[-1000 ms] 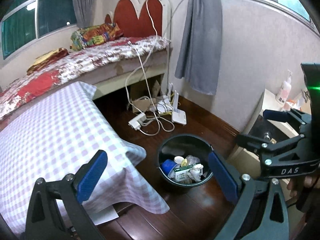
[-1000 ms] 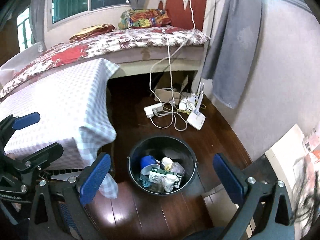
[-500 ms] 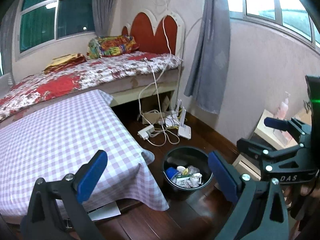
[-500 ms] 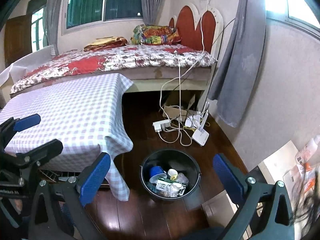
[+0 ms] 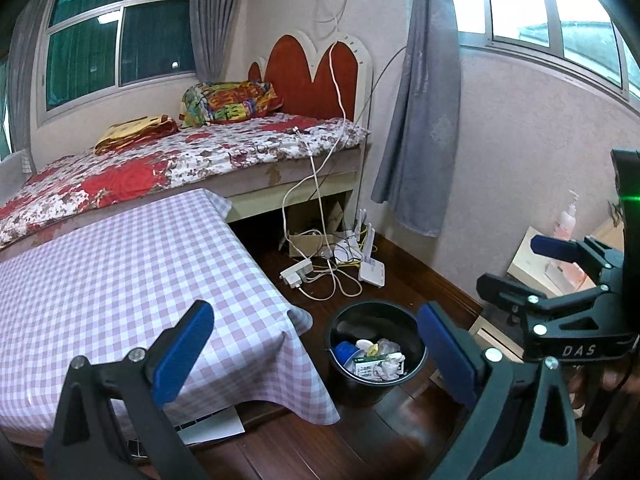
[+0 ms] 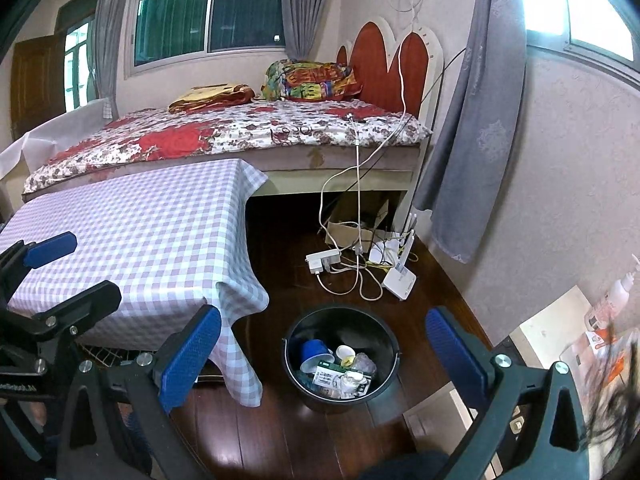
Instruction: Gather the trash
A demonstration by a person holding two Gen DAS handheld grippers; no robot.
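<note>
A black bin (image 5: 344, 376) (image 6: 304, 380) stands on the dark wood floor beside the table corner. Inside it lie a blue cup (image 6: 314, 351), a green and white carton (image 6: 331, 374), a white cup and crumpled wrappers (image 5: 390, 362). My left gripper (image 5: 316, 356) is open and empty, well above the floor, with the bin between its blue pads. My right gripper (image 6: 322, 354) is open too, holding nothing, high over the bin. In the left wrist view the right gripper (image 5: 556, 276) appears at the right edge, and in the right wrist view the left gripper (image 6: 52, 272) at the left edge.
A table with a lilac checked cloth (image 5: 120, 280) (image 6: 140, 240) fills the left. Behind it stands a bed (image 5: 180, 156). A power strip, cables and a white router (image 6: 400, 280) lie on the floor by the curtain. A low white cabinet (image 5: 532, 256) with a pump bottle sits at right.
Both grippers have risen and tilted up, so the bin looks smaller and lower while more of the bed, windows and walls show. Both stayed open and empty.
</note>
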